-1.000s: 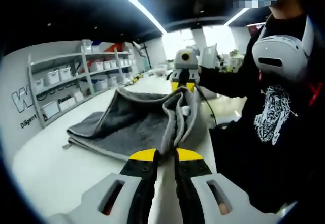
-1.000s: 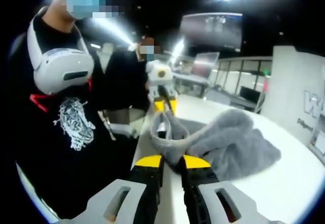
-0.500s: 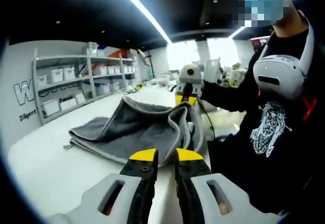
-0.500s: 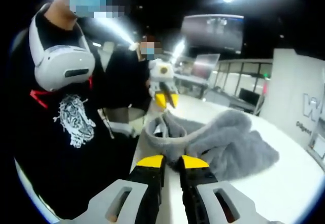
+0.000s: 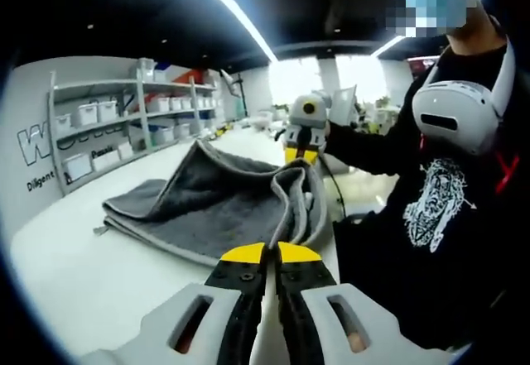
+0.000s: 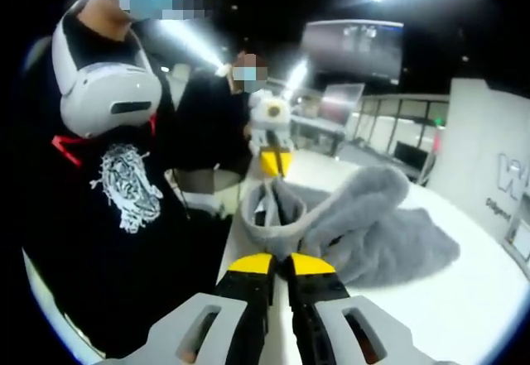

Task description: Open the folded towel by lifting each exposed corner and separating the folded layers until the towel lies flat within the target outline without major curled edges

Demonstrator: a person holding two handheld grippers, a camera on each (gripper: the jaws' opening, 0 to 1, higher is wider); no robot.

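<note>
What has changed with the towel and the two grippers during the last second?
The left gripper let go of the towel edge for a moment, its jaws parting, and has now shut on it again. The right gripper kept its hold on the other corner throughout. The towel stays draped between them, its far part lying on the white table.

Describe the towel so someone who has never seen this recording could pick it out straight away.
Find the long white table in front of the shelving with white bins. On it lies the grey towel, the one soft thing there, part lifted with its near hem looped between both grippers.
</note>
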